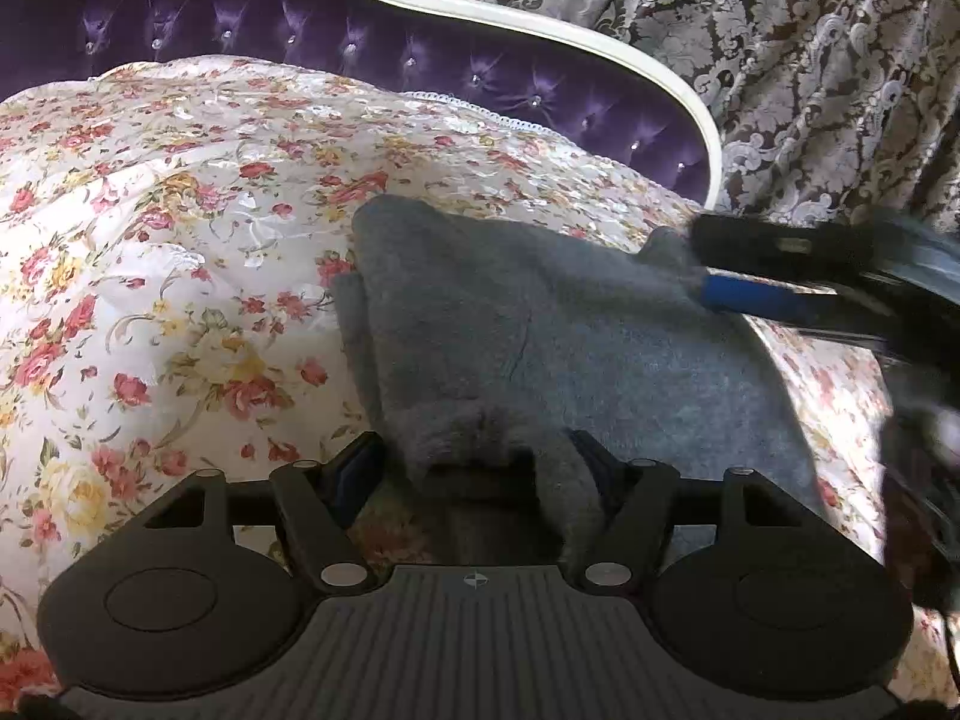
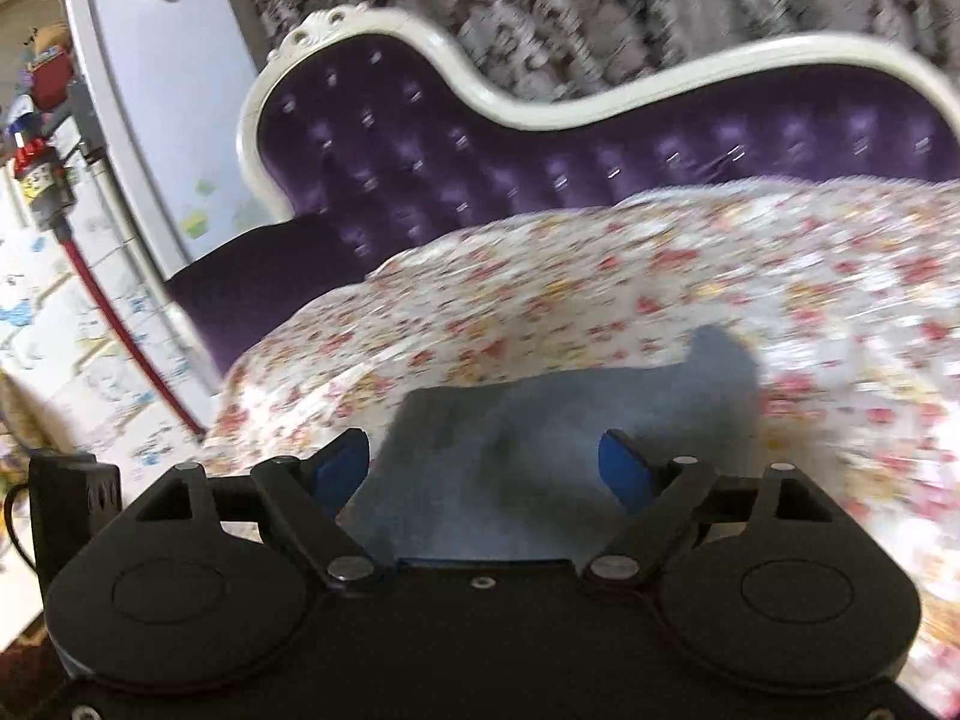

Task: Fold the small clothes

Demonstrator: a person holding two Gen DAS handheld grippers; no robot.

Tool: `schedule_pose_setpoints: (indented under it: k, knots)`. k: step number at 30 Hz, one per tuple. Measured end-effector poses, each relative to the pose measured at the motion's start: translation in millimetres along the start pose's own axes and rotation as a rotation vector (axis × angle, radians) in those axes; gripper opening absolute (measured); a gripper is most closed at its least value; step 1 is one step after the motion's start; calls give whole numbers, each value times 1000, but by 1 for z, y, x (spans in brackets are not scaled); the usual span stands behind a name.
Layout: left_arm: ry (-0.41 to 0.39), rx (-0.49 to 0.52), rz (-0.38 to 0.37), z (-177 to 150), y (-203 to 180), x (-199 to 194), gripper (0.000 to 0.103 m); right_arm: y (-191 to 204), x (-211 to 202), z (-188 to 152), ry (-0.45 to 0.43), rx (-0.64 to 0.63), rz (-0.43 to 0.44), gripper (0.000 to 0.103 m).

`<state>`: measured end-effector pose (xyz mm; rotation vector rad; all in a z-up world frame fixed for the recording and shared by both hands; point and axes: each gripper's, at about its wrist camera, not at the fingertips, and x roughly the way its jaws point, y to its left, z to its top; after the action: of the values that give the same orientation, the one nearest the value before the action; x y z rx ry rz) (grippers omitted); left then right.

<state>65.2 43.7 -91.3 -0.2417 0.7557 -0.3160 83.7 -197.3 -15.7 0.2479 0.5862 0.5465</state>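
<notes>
A small grey fleece garment (image 1: 540, 330) lies part-folded on the floral bedspread (image 1: 150, 240). My left gripper (image 1: 477, 450) stands open at the garment's near edge, with the grey cloth bunched between its fingers. My right gripper (image 1: 702, 282) reaches in from the right, blurred, its blue pads at the garment's far right corner. In the right wrist view the right gripper (image 2: 486, 462) is open with the grey garment (image 2: 540, 420) lying between and under its blue pads (image 2: 627, 468). That view is motion-blurred.
A purple tufted headboard (image 1: 360, 48) with a white frame rises behind the bed, and a patterned curtain (image 1: 810, 60) hangs beyond it. In the right wrist view a white cabinet (image 2: 168, 90) and a play mat floor (image 2: 72, 330) lie to the left of the bed.
</notes>
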Motion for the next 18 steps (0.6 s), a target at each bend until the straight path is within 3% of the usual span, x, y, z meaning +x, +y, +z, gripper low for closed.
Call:
schedule_pose_setpoints:
  k: [2,5,9,12,18]
  knots:
    - [-2,0,-2,0,0,2,67,-15,18,5,38,28,8,85]
    - [-2,-4,-8,1,1,4,67,-59,49,11,98,153,-66,85]
    - [0,-28,-18,0,5,-5,67,-98,51,15,62,230,-190,84]
    - [-24,-25,2,2,7,-24,66,-97,30,18,16,237,-228,85]
    - [-177,89,60,16,-10,-58,66,-56,-28,6,-68,120,-270,93]
